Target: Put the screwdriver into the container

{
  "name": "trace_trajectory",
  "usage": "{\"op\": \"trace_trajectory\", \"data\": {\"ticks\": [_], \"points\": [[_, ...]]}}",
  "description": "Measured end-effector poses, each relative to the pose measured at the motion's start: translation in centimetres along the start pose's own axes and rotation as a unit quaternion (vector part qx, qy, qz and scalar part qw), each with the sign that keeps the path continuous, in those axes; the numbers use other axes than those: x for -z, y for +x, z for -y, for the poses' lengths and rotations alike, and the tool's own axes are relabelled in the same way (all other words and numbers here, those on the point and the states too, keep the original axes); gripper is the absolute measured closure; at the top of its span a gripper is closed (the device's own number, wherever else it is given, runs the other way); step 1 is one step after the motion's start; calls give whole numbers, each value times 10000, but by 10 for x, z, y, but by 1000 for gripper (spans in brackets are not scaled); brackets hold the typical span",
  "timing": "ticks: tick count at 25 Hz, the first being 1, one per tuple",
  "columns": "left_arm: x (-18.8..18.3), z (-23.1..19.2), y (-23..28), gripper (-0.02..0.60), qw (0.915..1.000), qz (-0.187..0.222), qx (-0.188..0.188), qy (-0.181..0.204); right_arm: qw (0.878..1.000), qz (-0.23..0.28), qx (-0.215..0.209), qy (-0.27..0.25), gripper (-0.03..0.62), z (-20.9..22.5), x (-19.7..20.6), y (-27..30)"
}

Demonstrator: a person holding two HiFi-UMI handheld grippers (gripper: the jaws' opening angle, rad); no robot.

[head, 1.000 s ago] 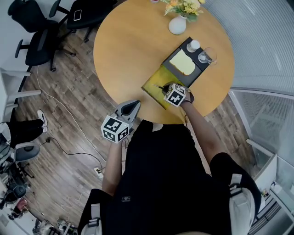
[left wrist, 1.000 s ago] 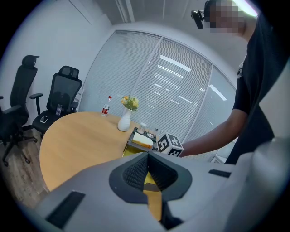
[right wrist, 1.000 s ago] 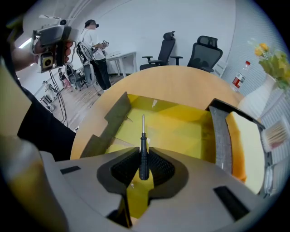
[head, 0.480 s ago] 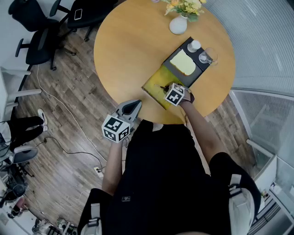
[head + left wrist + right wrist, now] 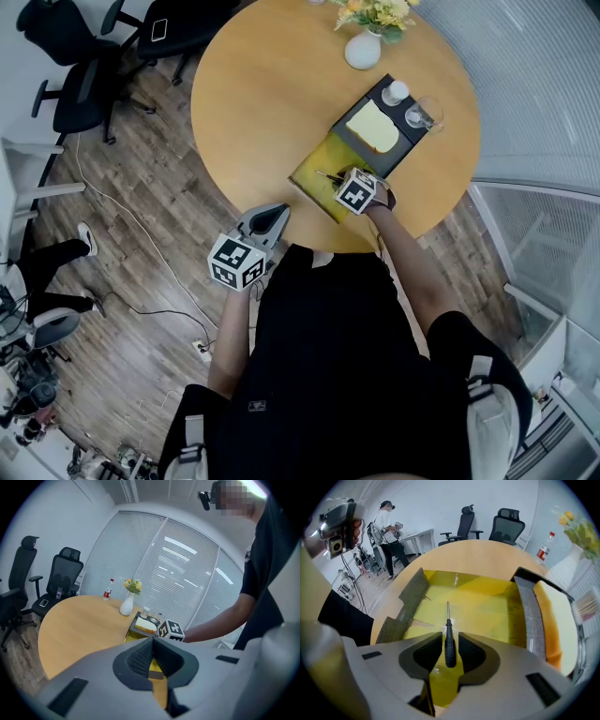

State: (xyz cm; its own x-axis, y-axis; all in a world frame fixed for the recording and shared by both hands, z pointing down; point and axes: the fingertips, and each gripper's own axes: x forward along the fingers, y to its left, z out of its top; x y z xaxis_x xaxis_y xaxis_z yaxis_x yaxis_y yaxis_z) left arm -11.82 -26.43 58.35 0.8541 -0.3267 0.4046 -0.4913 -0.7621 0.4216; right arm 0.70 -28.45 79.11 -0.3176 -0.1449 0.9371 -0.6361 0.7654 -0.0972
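Over the yellow container (image 5: 487, 599), a slim black-handled screwdriver (image 5: 449, 645) with a thin metal shaft lies between the right gripper's (image 5: 450, 634) opening jaws, pads clear of it. Left gripper (image 5: 153, 641) hangs closed, empty, beside the worktop (image 5: 262, 103).

Left gripper (image 5: 153, 656): jaws together, nothing between them. Beyond it is a round wooden counter (image 5: 79, 620). On the counter's far right stand a white vase (image 5: 127, 605) of yellow flowers and a black tray (image 5: 143, 626). The right gripper (image 5: 171, 630) is just beside the tray. Office chairs (image 5: 61, 581) stand at far left.
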Motion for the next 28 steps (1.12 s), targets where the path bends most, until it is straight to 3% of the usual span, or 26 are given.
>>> {"op": "trace_trajectory", "data": {"ticks": [11,19,23,28], "points": [[-4,2,3,577,10000,-6,74,65,9993,176,291,139,470,8,2,-13],[-8,7,3,577,9997,0,190,160,9954,644,611,362,470,2,-1,-39],[-11,9,2,577,9994,-5,265,205,9924,976,652,379,566,-13,-5,-59],[-13,11,2,577,9991,2,331,270,9892,1375,383,323,588,-34,-6,-80]]}}
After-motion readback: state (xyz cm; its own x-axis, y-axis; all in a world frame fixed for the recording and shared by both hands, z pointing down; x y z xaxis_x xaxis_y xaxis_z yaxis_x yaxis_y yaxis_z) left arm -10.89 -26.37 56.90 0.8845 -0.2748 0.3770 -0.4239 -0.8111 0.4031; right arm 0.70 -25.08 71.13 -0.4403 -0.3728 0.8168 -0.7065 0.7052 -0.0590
